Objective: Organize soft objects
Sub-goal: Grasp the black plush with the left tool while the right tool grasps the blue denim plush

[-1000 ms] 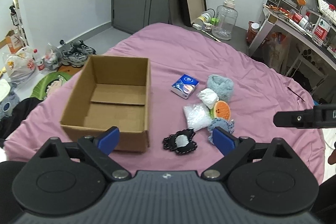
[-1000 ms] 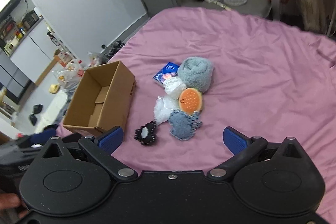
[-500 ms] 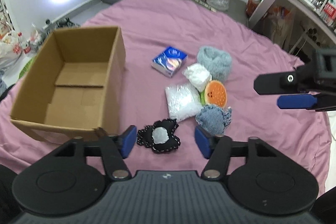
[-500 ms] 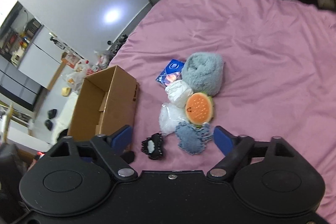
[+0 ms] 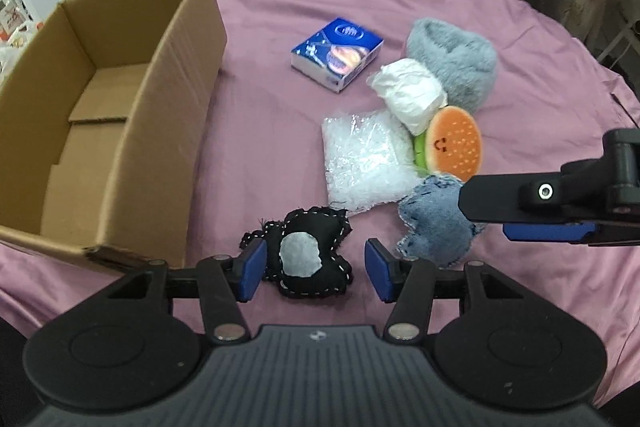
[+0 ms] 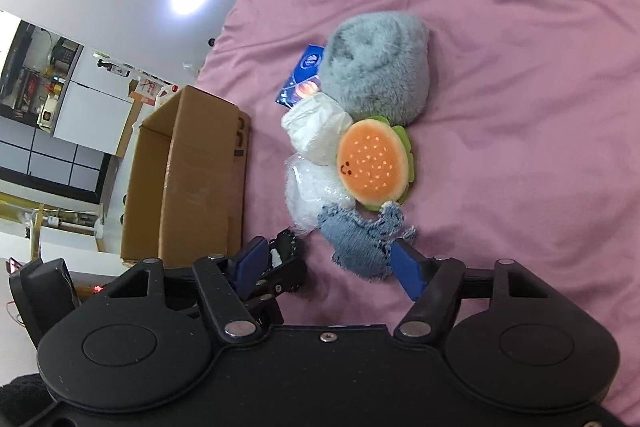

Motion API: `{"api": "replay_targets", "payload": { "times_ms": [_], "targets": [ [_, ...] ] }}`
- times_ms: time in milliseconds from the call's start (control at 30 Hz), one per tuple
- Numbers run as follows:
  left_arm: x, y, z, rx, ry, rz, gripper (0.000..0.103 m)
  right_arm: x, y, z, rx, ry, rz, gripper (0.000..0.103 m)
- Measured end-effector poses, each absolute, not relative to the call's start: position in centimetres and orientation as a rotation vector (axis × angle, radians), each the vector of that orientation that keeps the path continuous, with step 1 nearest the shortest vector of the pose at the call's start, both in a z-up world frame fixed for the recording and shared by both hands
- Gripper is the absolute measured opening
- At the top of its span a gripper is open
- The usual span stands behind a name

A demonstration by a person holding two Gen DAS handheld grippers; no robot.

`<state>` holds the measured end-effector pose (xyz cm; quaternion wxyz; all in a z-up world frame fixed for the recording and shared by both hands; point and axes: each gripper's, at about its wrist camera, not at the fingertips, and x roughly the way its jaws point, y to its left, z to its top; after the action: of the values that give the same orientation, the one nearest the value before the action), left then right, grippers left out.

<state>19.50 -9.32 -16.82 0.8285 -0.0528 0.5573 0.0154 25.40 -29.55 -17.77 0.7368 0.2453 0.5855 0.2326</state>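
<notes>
Both tongs are open w/ nothing held: left gripper (image 5: 314,269) straddles the black patch toy (image 5: 306,257) beside the cardboard box (image 5: 120,131), right gripper (image 6: 332,261) straddles the denim toy (image 6: 360,237). Both look light and squashy (probably stuffed), so pinch mid-body, not the frayed edges.

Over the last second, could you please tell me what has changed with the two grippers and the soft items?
Both grippers came down toward the pile and narrowed their jaws. The left gripper now brackets the black pouch; the right gripper brackets the denim pouch. Neither is clamped yet. The cardboard box, still empty, and the other items lie as before.
</notes>
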Motion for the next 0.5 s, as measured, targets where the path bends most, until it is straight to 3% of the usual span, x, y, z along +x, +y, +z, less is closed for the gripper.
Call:
{"api": "replay_targets", "payload": {
  "times_ms": [300,400,500],
  "targets": [
    [20.3,-9.7,-18.5,-0.126,1.199,0.058,0.051,26.2,-28.4,-20.2,0.429,1.339,0.505,0.063],
    [20.4,-9.9,-18.7,-0.105,1.201,0.063,0.045,26.3,-28.1,-20.2,0.397,1.333,0.502,0.053],
    [20.6,-9.8,-18.6,-0.095,1.199,0.087,0.030,26.2,-28.0,-20.1,0.382,1.332,0.518,0.034]
  ]
}}
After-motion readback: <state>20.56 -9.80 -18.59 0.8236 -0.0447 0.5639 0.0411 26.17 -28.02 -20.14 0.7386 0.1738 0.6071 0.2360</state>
